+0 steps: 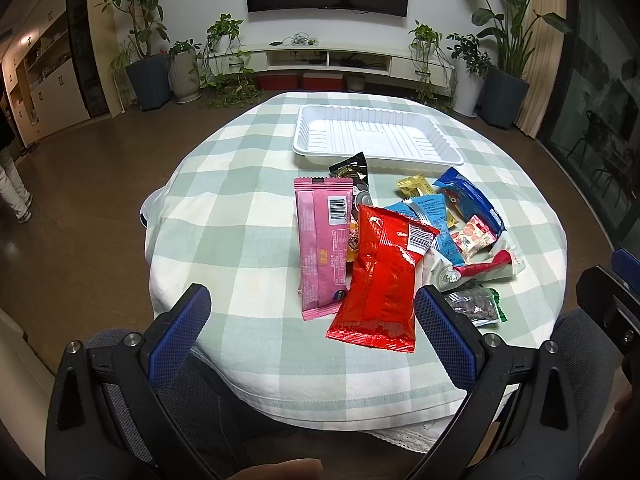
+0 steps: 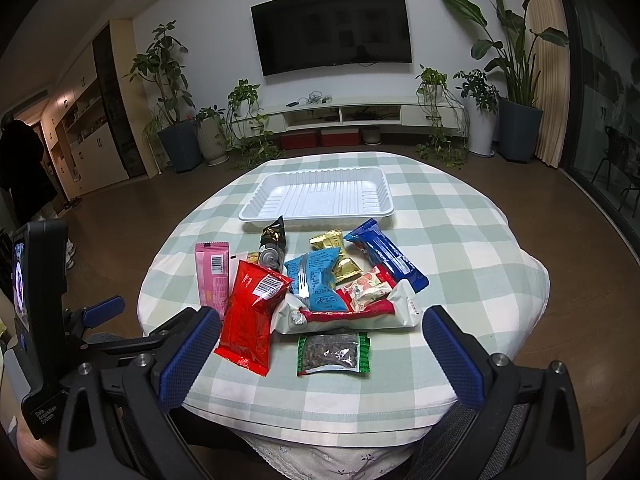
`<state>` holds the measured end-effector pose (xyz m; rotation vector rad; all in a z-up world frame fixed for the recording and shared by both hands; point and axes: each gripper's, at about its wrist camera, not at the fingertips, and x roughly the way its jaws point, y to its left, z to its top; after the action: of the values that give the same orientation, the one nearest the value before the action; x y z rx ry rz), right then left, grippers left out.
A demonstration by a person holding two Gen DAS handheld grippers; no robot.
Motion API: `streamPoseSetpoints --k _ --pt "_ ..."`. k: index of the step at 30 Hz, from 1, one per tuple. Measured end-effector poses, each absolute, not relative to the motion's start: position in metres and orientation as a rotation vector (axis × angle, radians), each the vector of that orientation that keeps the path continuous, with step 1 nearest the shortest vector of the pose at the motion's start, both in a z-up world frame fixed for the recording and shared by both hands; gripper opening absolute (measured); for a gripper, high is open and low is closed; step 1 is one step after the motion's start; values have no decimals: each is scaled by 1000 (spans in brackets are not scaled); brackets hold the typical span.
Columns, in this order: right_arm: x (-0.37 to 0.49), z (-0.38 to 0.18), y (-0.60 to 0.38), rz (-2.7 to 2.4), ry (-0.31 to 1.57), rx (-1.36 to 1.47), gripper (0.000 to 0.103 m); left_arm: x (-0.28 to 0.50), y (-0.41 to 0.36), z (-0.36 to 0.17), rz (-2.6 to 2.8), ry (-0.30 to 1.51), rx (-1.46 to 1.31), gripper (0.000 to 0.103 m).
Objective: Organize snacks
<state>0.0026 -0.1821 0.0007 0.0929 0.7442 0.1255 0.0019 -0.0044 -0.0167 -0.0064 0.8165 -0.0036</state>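
An empty white plastic tray [image 1: 308, 148] [image 2: 256, 210] sits at the far side of the round table. In front of it lies a pile of snack packets: a red bag [image 1: 380, 280] [image 2: 252, 312], a pink packet [image 1: 322, 240] [image 2: 210, 276], a light blue packet [image 2: 318, 280], a dark blue packet [image 1: 470, 196] [image 2: 386, 258], a gold packet [image 2: 338, 256], a white-and-red packet [image 2: 360, 314] and a green-edged clear packet of dark pieces [image 2: 334, 354] [image 1: 474, 304]. My left gripper [image 1: 312, 312] is open and empty at the near edge, before the red bag. My right gripper [image 2: 320, 334] is open and empty, over the near edge by the green-edged packet.
The table wears a green-and-white checked cloth [image 1: 240, 184] [image 2: 460, 240]. The left gripper's body and phone mount [image 2: 40, 320] stand at the left of the right wrist view. Brown floor surrounds the table; potted plants and a TV shelf line the far wall. A person [image 2: 20, 168] stands far left.
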Motion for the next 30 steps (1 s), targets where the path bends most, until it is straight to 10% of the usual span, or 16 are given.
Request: streamPoseSetpoints --k 30 --pt "3 -1 -182 125 751 93 103 3 -5 -18 -2 822 -6 103"
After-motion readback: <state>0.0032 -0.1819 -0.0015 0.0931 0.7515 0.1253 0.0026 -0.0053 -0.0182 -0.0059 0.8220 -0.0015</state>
